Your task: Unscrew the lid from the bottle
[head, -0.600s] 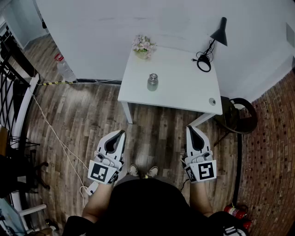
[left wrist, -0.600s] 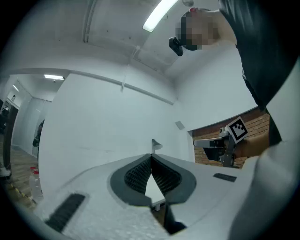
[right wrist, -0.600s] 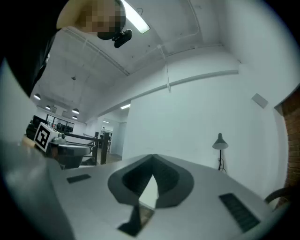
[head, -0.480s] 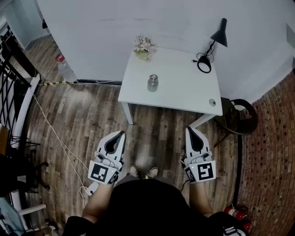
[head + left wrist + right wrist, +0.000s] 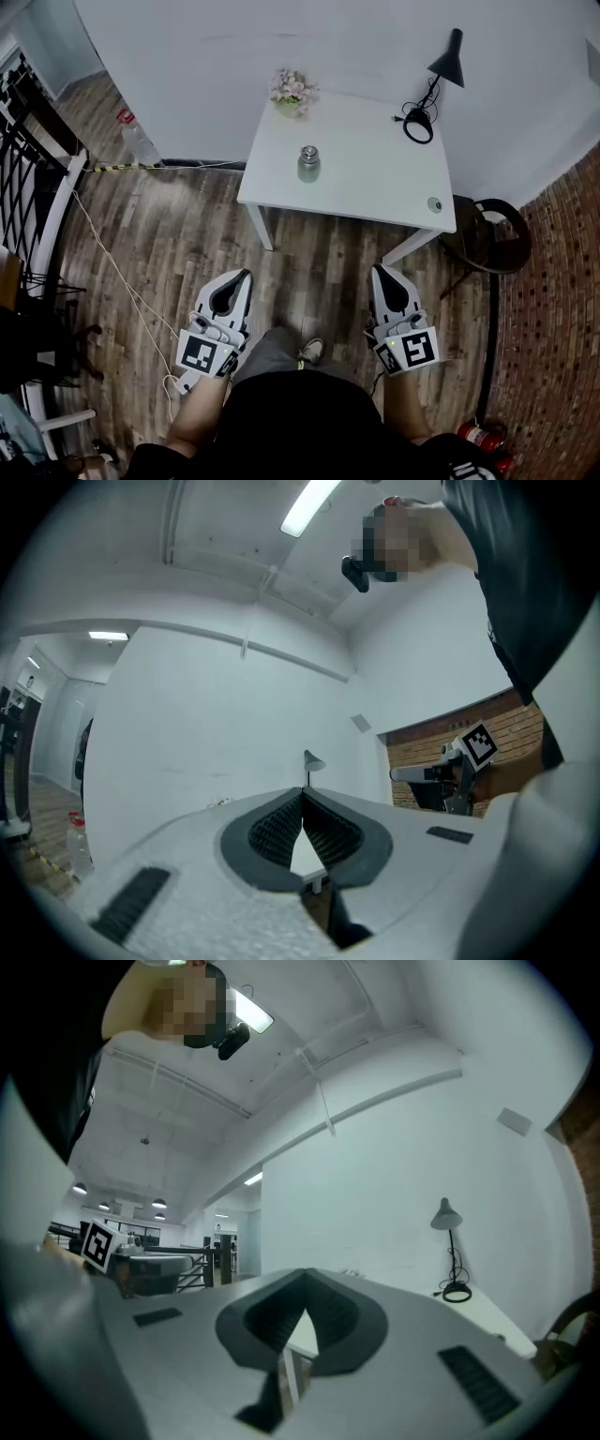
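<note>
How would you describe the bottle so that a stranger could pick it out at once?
Find the white table against the white wall. On its left half, nearer than the flowers, stands the bottle. It is short, silvery and lidded, unlike the black lamp or flowers.

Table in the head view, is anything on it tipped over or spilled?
No, nothing stands out. The metal bottle stands upright, lid on; the flowers and black desk lamp stand upright too.
</note>
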